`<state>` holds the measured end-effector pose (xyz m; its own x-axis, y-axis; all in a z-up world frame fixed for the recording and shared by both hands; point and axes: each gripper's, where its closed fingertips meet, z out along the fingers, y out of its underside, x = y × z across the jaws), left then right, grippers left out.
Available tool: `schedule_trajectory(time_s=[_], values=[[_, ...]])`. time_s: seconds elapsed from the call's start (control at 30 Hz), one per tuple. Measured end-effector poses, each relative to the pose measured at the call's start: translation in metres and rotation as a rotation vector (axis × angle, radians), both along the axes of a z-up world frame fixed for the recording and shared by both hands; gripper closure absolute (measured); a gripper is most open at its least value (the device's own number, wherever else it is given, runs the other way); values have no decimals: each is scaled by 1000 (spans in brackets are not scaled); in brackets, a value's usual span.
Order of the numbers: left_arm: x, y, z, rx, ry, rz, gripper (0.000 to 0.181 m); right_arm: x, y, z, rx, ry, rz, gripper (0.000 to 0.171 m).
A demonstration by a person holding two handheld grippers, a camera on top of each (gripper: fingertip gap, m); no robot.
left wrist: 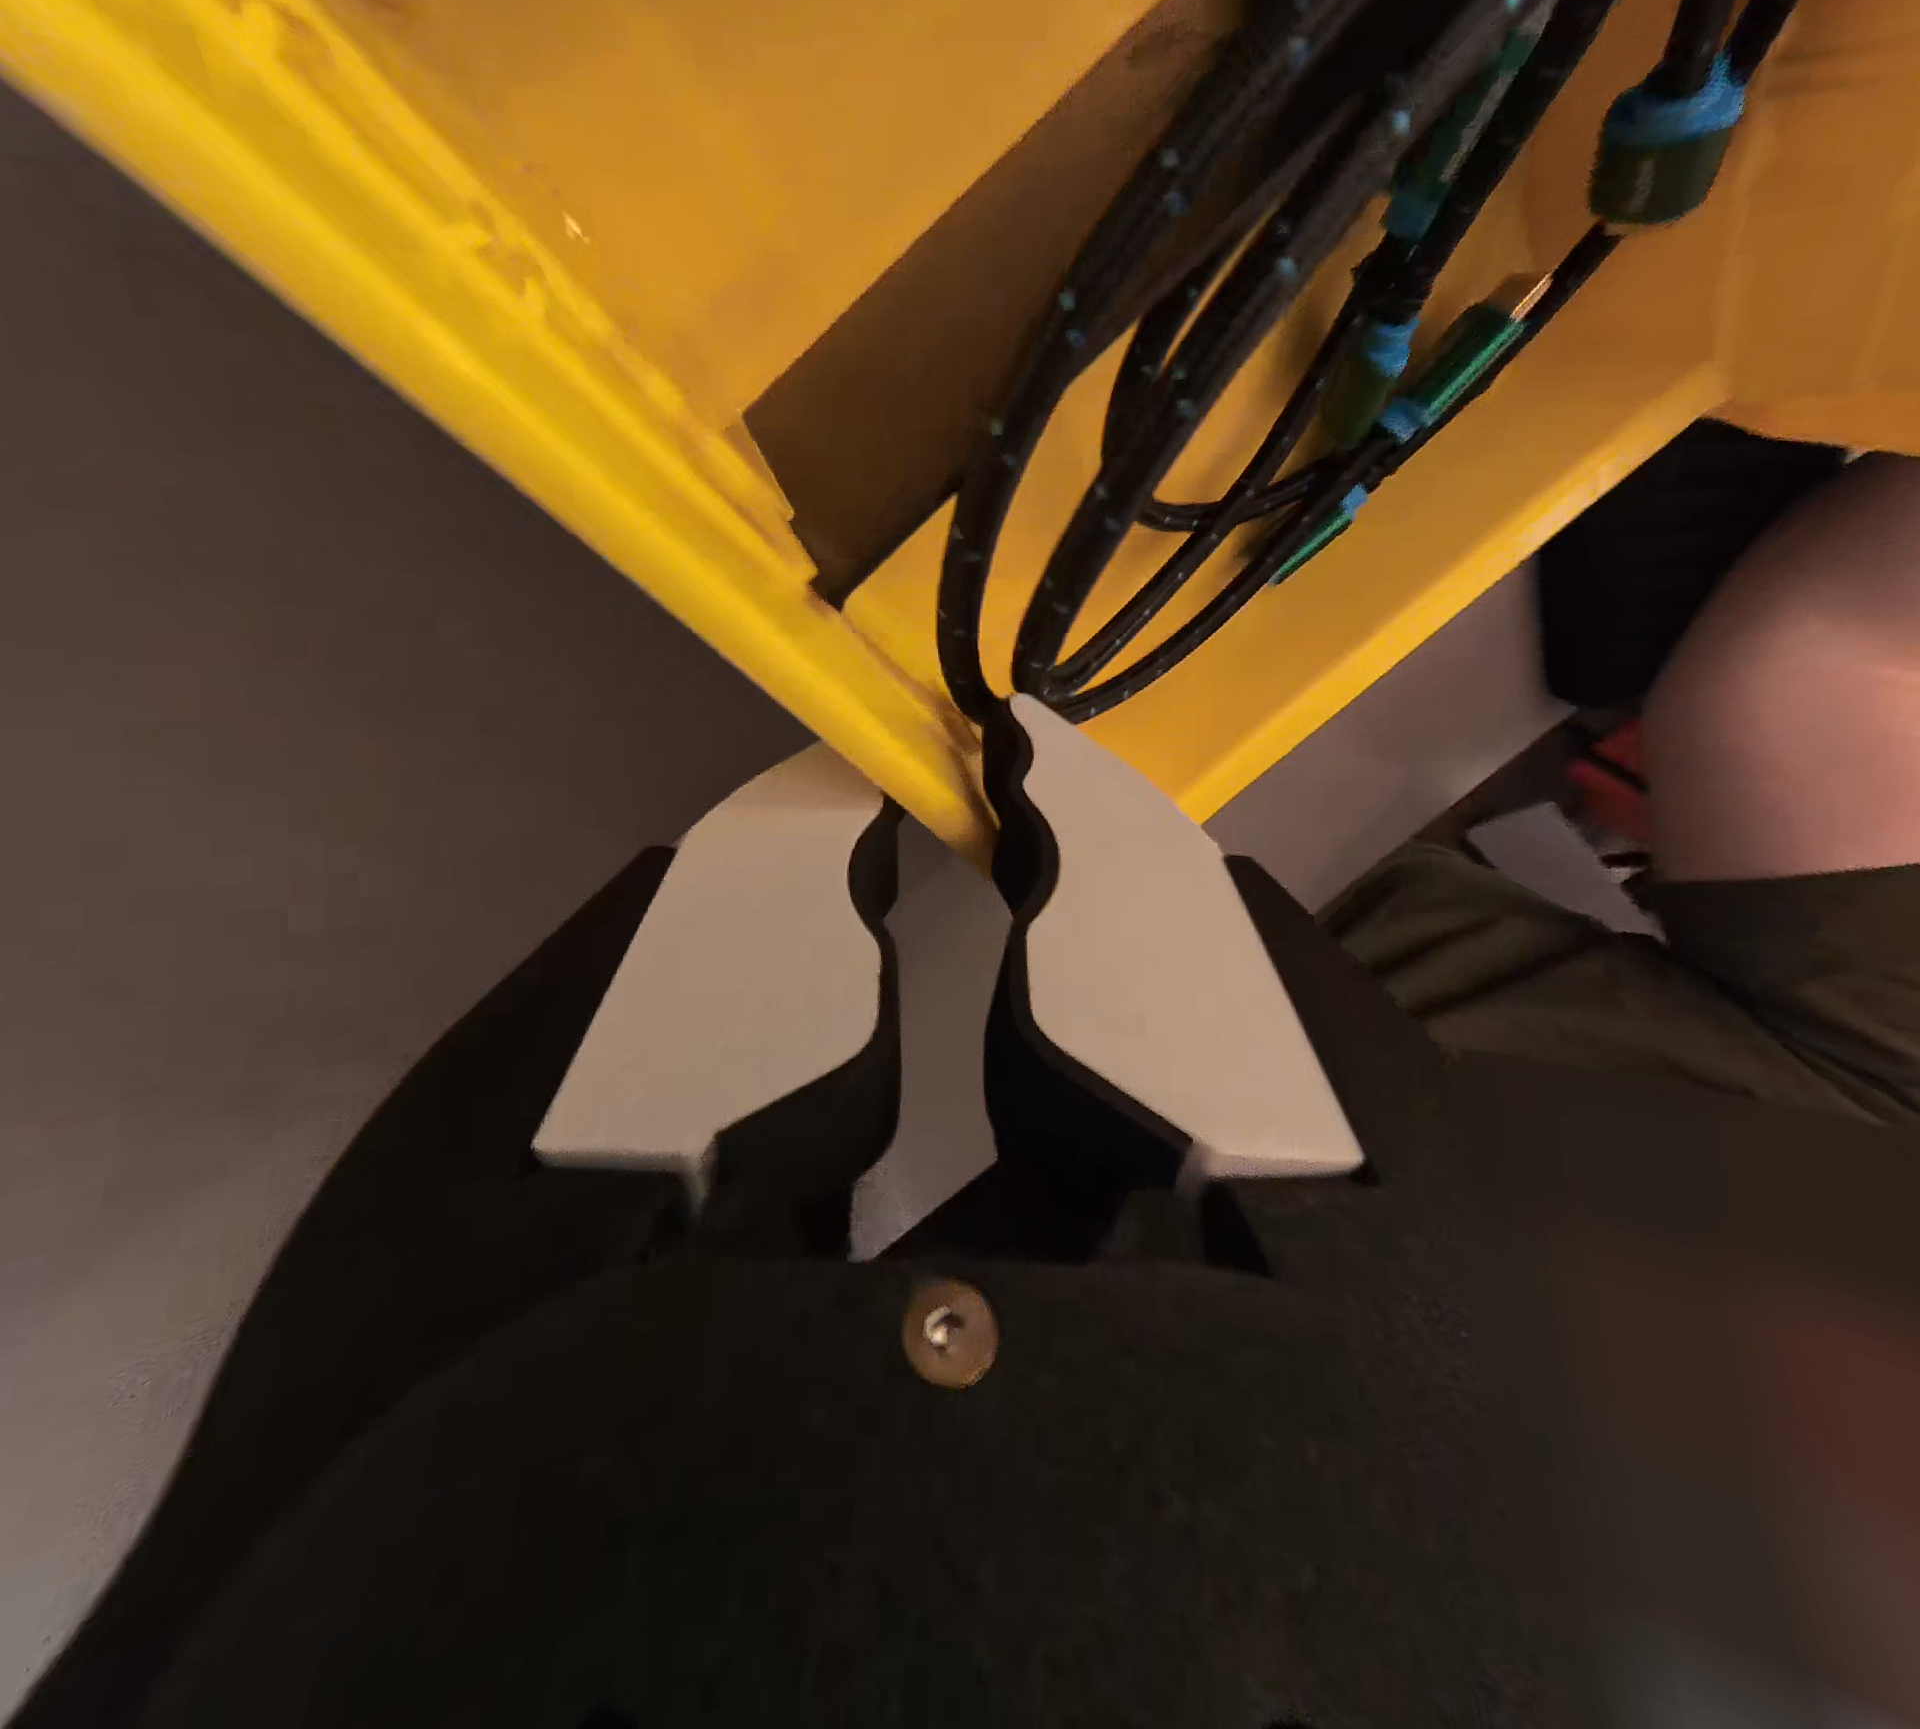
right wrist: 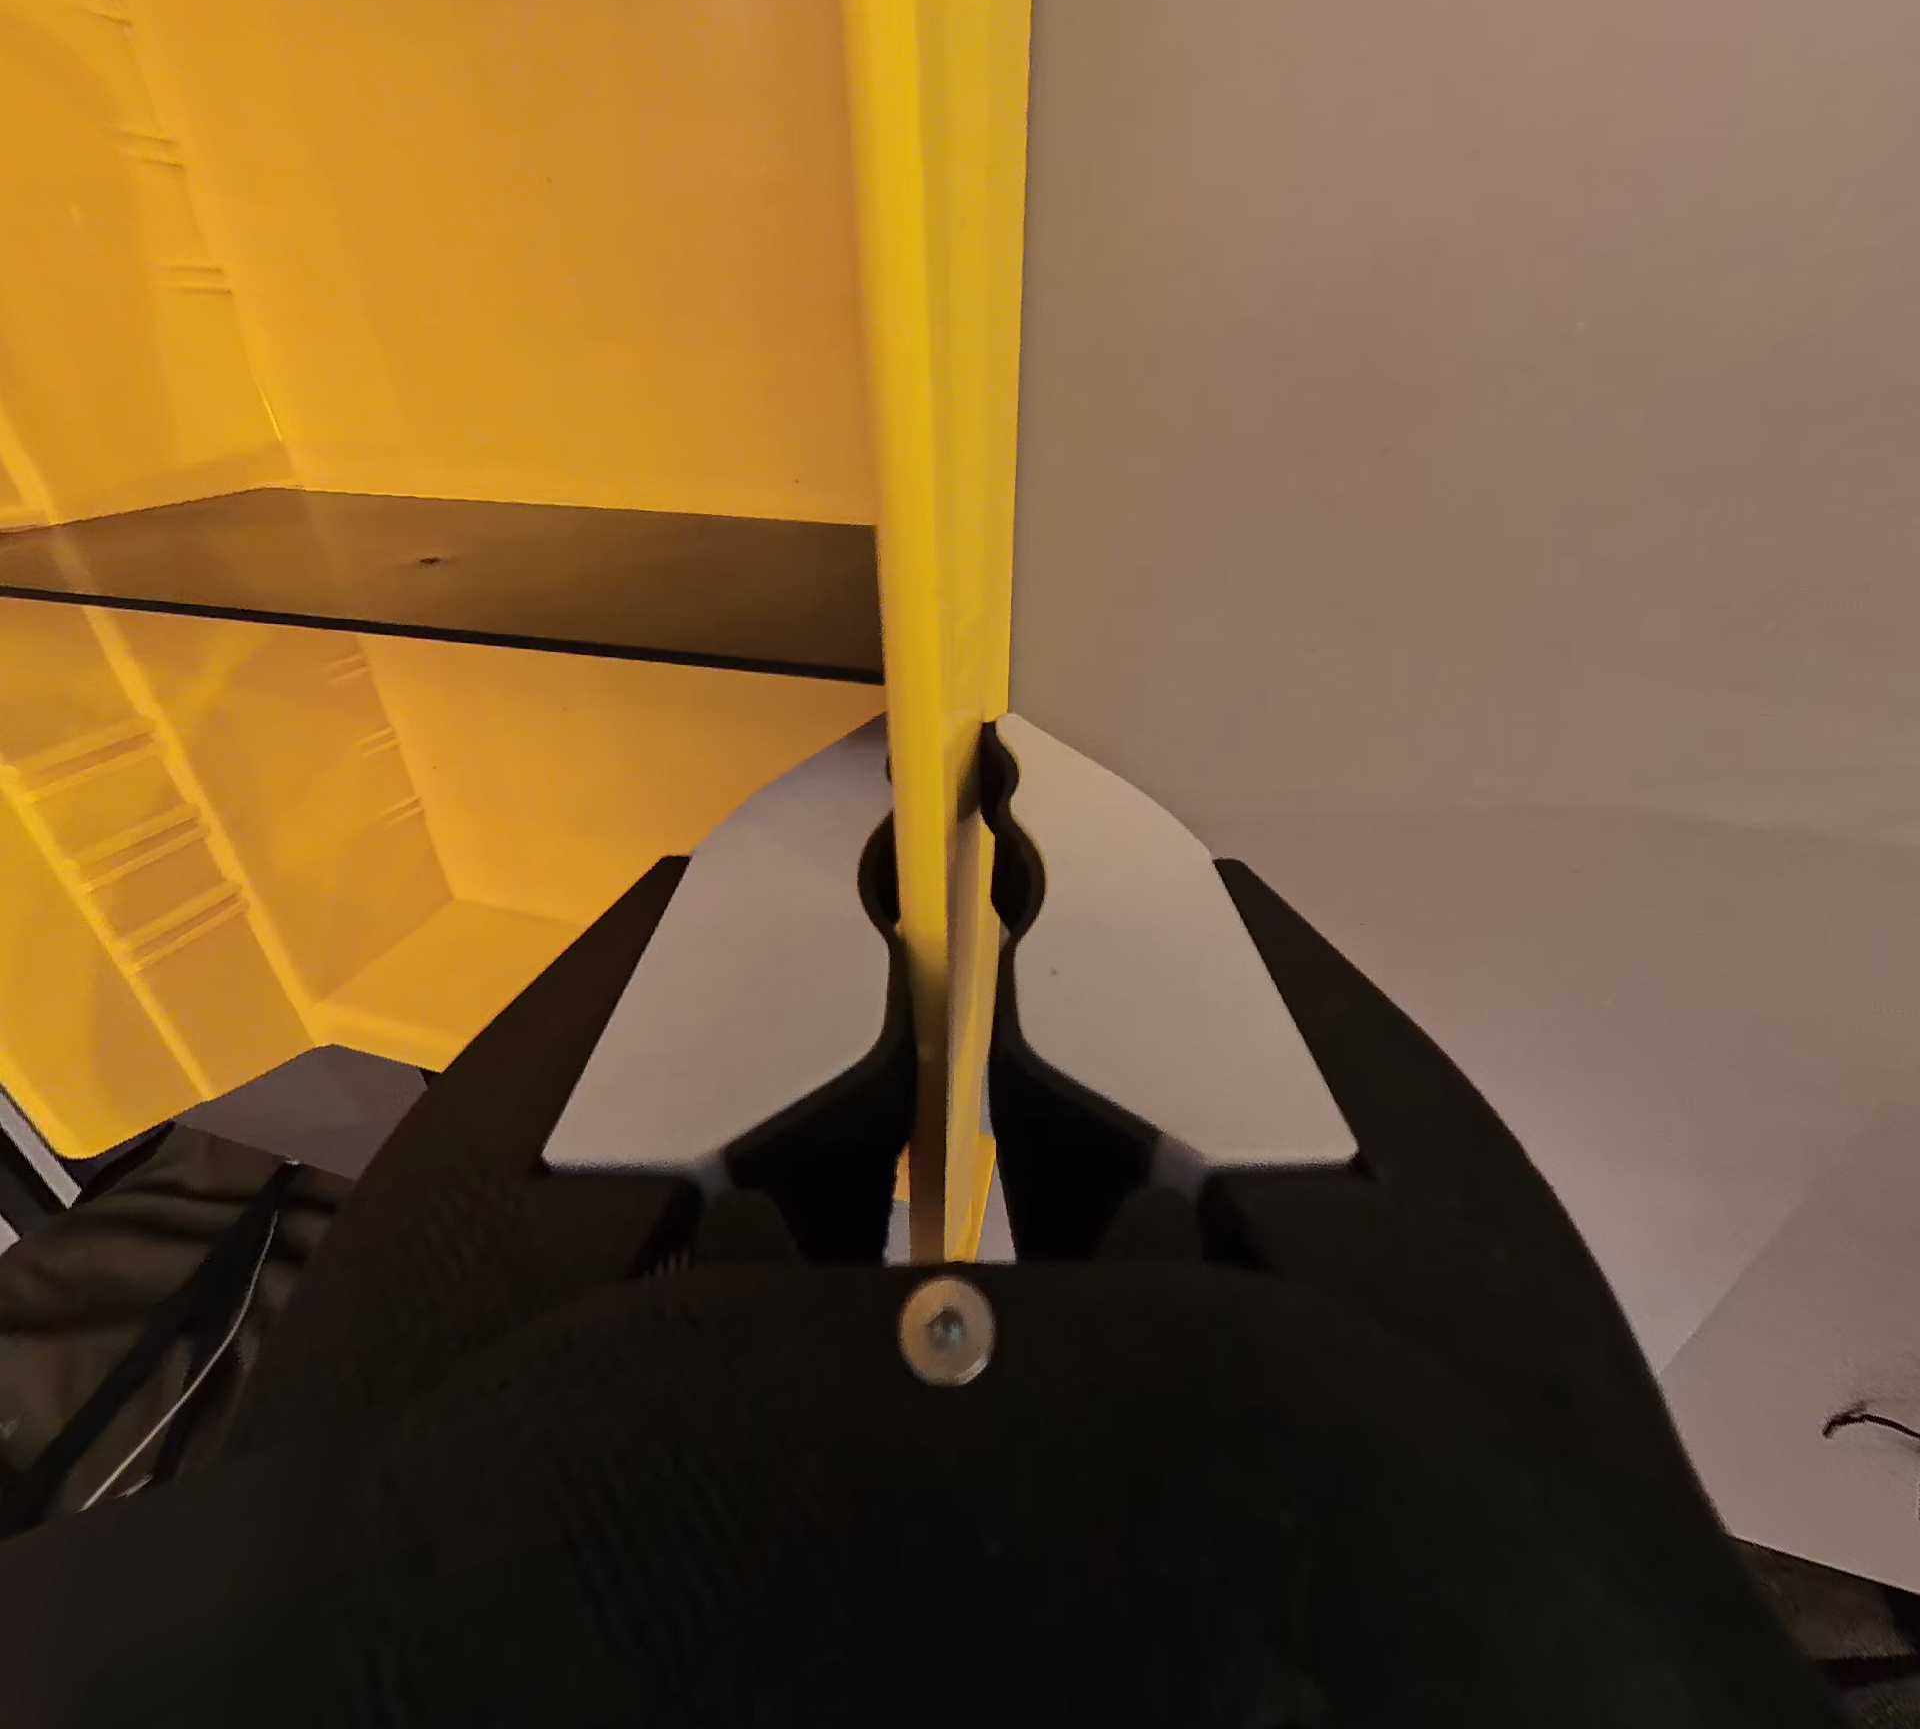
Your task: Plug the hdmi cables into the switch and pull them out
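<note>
HDMI cables (left wrist: 1226, 329) — black, braided, looped — fill yellow bin (left wrist: 727, 152).

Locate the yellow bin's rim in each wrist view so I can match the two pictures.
Left wrist view: the yellow bin's rim runs diagonally from upper left down to centre, ending between the left gripper fingers, beside the black cables.
Right wrist view: the rim stands vertical at centre, clamped by the right gripper.
Shared landmark: the black divider panel inside the bin.
</note>
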<state>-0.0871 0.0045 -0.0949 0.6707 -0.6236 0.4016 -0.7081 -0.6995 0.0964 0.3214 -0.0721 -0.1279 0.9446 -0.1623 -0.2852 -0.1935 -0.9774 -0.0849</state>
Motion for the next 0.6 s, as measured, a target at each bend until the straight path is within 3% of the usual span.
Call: schedule_trajectory(time_s=[0.13,0.23,0.6], values=[[-35,21,0,43,9,56,172,-2,0,0,0,10,3,160],[-69,37,1,32,-27,182,172,-4,2,0,2,13,3,160],[-236,75,4,111,-70,538,168,-50,27,0,-36,-2,58,161]])
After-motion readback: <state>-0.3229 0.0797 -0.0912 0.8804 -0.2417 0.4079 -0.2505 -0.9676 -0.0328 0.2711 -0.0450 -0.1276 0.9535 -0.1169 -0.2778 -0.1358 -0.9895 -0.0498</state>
